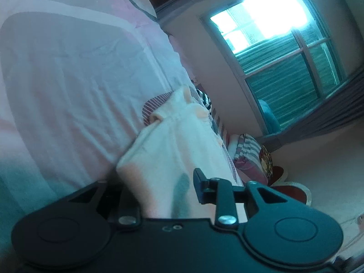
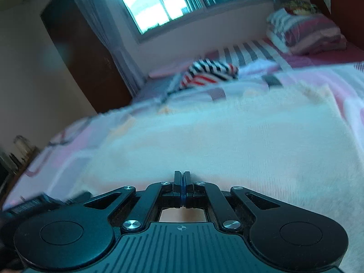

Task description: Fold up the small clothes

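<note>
Closest in, the left gripper has a bunch of white cloth between its jaws; the right finger shows black against the fabric, but the left one is buried behind the bunch, so whether the pads actually pinch the cloth I cannot tell. The cloth rises from the jaws in a gathered ridge and ends in a rumpled tip with pale peach patches, too blurred to read. The right gripper has its jaws pressed flat together with nothing visible between them, its tips just over a broad spread of the same white cloth lying on the bed. At that view's lower left a dark ribbed object is cut off by the edge and smeared. Further back, a striped garment in navy, white and red lies crumpled on the cover, soft with motion blur. Beyond it a folded striped blanket sits by the headboard. Farthest, the window is blown out by glare.
</note>
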{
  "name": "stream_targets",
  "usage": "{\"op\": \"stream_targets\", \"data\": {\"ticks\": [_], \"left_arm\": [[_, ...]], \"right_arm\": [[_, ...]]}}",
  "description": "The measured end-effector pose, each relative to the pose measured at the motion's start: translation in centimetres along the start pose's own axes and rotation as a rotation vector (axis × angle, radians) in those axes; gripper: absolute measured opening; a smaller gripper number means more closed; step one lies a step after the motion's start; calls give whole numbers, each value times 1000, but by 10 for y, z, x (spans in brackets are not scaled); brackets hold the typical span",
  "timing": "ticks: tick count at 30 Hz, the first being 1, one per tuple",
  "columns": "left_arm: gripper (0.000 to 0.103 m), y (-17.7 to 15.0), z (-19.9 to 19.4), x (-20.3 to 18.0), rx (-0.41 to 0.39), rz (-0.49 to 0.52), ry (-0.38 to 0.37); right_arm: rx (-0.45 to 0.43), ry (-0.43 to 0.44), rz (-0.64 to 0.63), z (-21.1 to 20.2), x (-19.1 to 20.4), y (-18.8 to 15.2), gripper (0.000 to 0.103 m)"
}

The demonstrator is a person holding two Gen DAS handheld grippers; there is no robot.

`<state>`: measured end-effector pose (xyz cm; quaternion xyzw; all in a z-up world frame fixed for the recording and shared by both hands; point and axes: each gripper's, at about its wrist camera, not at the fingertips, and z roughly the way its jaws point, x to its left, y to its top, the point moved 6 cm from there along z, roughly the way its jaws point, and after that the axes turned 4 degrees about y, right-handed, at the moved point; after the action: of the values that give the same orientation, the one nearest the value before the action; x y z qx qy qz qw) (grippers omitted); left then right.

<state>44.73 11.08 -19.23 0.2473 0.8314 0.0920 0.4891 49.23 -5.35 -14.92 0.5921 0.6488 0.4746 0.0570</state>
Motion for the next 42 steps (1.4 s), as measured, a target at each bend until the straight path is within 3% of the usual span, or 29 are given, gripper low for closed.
{"op": "stream_targets", "data": {"ticks": [2,3,4,7,9,11,13,16,20,22,26,31,34,35,37,38,39,41,42], "left_arm": [[24,0,3,-2,5,-2,14],[12,0,6,-4,11,28,35],[9,-1,8,-3,18,68,54],[6,3,7,1,31,54,30],[6,5,2,-6,18,96,25],[8,3,10,-6,36,167,71],[7,5,10,-5,43,152,60],[6,6,-1,-30,13,246,42],[6,-10,-8,-89,12,527,68],[6,-28,-5,-121,20,718,130],[6,-75,-1,-179,66,962,95],[6,-152,15,-214,150,1145,54],[14,-202,39,-213,288,1198,31],[26,-220,48,-207,377,1218,38],[42,-231,39,-203,374,1245,22],[60,-229,28,-203,384,1236,-19],[61,-222,20,-204,385,1203,-52],[62,-193,3,-205,341,1144,-102],[62,-180,2,-206,304,1127,-97]], "right_arm": [[2,0,-4,5,-3,-5,0],[0,-3,-15,5,-3,-6,0],[1,-7,-23,6,-3,-7,0],[-1,10,12,6,-10,-9,0],[-5,17,26,5,-12,-10,0],[-4,14,25,3,-11,-11,0],[-4,15,37,3,-11,-11,0],[-9,23,46,2,-12,-10,0],[-48,22,101,-13,-18,-1,0],[-113,24,165,-33,-32,6,0],[-224,-4,273,-84,-76,16,0],[-304,-48,353,-142,-125,20,0],[-327,-56,390,-167,-147,17,0],[-329,-48,399,-173,-153,17,0],[-310,-11,414,-179,-158,17,12],[-299,8,409,-181,-157,18,47],[-295,23,390,-183,-154,21,74],[-317,56,333,-186,-143,26,73],[-298,82,316,-182,-136,30,62]]}}
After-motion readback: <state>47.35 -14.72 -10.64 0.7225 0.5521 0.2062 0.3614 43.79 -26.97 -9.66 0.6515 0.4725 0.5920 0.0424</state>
